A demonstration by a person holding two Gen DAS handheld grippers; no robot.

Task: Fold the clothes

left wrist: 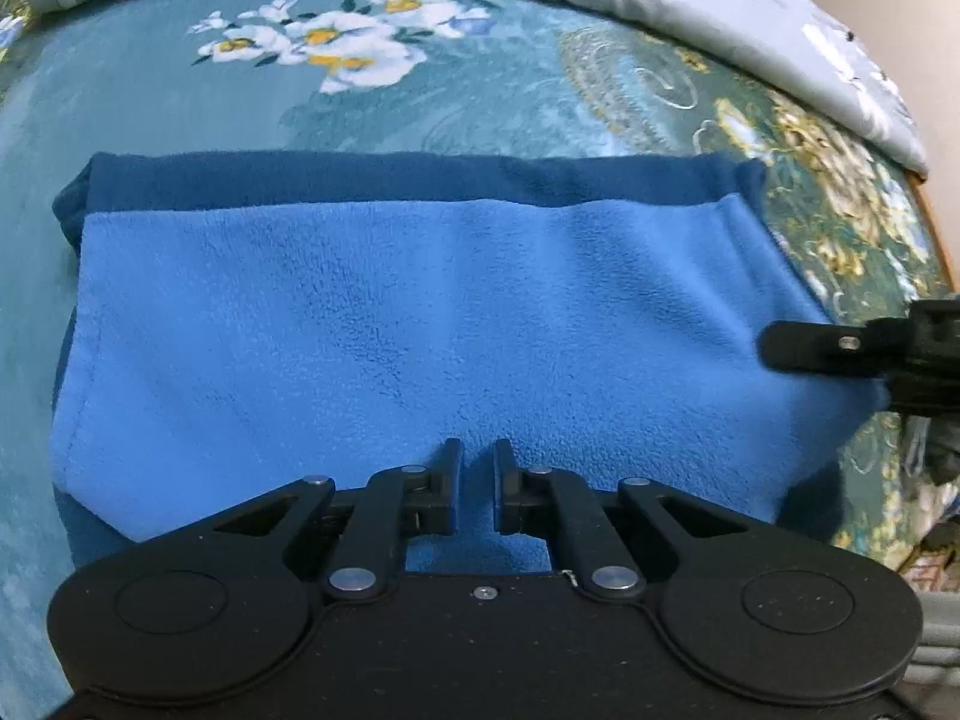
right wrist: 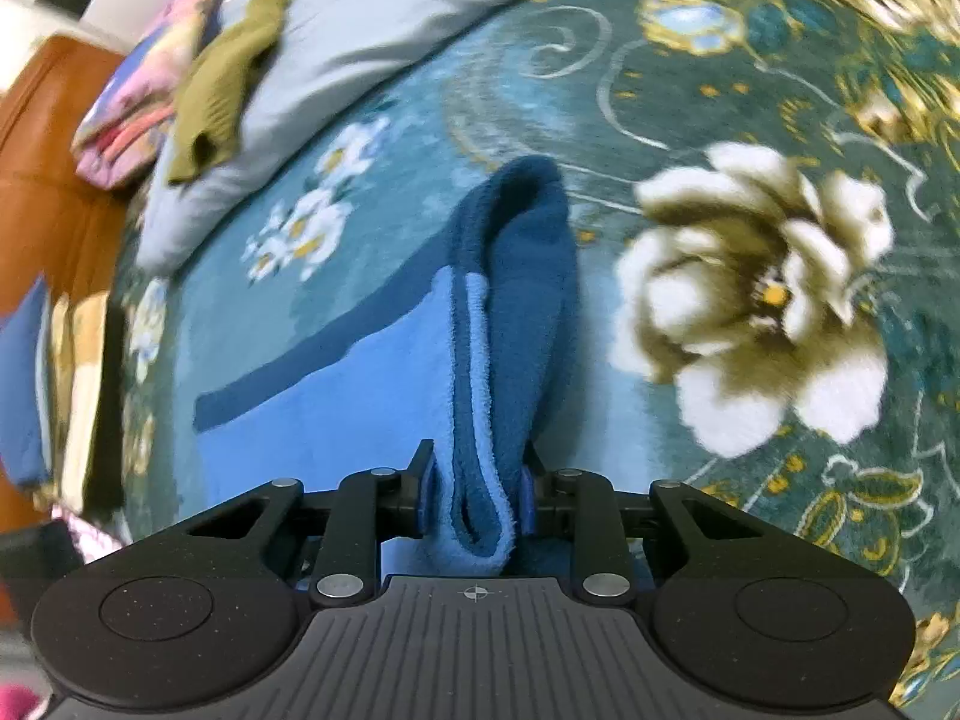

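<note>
A blue fleece garment (left wrist: 390, 324) with a darker blue band along its far edge lies folded flat on a teal floral bedspread (left wrist: 180, 90). My left gripper (left wrist: 477, 456) hovers over its near edge with the jaws a narrow gap apart and nothing between them. My right gripper (right wrist: 477, 468) is shut on the garment's right edge (right wrist: 480, 396), which bunches up in a fold between the fingers. The right gripper also shows in the left wrist view (left wrist: 774, 345) at the garment's right side.
A grey pillow (right wrist: 360, 18) lies at the back of the bed with an olive garment (right wrist: 222, 90) and a pink folded item (right wrist: 138, 102) on it. An orange-brown headboard (right wrist: 42, 138) stands at the left. A stack of folded cloth (right wrist: 54, 390) sits beside it.
</note>
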